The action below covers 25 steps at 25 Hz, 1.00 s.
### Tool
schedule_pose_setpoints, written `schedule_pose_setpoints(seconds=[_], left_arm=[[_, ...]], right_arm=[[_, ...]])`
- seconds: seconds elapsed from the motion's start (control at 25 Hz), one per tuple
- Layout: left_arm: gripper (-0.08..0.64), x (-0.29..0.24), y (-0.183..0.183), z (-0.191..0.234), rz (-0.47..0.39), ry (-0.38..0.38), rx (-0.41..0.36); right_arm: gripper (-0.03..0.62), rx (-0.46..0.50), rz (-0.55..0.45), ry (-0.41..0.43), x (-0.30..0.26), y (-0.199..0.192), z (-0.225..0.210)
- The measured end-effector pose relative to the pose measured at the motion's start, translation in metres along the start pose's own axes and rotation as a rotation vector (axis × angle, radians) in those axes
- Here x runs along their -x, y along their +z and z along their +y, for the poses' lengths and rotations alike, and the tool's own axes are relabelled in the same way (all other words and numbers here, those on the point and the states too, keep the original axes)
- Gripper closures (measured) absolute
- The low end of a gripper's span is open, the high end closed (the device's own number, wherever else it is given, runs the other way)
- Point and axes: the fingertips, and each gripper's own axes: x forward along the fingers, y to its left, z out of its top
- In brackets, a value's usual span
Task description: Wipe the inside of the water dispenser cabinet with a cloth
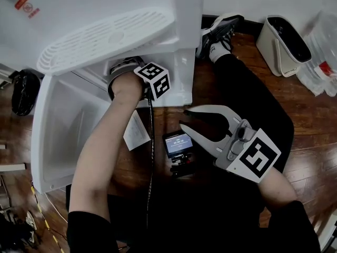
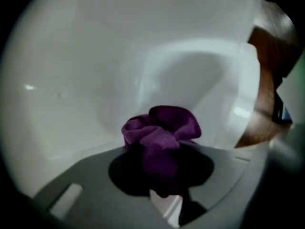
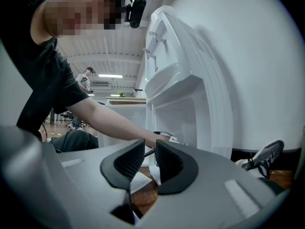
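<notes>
Left gripper (image 2: 162,178) grips crumpled purple cloth (image 2: 162,130) inside white dispenser cabinet (image 2: 71,80).
Cloth bulges beyond the jaws; right gripper (image 3: 149,162) outside cabinet, slightly parted, empty.

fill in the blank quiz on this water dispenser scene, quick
1. The left gripper is shut on a ____ cloth.
2. The door of the dispenser stands ____.
3. The right gripper holds ____.

Missing words: purple; open; nothing
</notes>
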Motion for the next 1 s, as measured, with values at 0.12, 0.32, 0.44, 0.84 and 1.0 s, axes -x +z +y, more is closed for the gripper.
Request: schedule_pose_setpoints(seconds=[0.12, 0.32, 0.44, 0.84, 1.0], left_arm=[[0.411, 0.009, -0.023, -0.023, 0.094, 0.01, -0.259], [0.413, -0.011, -0.035, 0.005, 0.243, 0.111, -0.468], [0.413, -0.027, -0.021, 0.034, 0.287, 0.182, -0.507], [0.419, 0.015, -0.043, 0.005, 0.275, 0.129, -0.541], [0.416, 0.036, -0.046, 0.045, 0.213, 0.375, -0.411]], right_arm=[[0.515, 0.013, -0.004, 0.025, -0.001, 0.003, 0.009], [0.515, 0.011, 0.001, 0.026, 0.0, 0.0, 0.008], [0.515, -0.002, 0.007, 0.007, -0.001, -0.004, 0.001], [0.516, -0.007, 0.001, 0.021, -0.004, -0.002, 0.004], [0.517, 0.007, -0.002, 0.053, -0.006, 0.0, 0.014]])
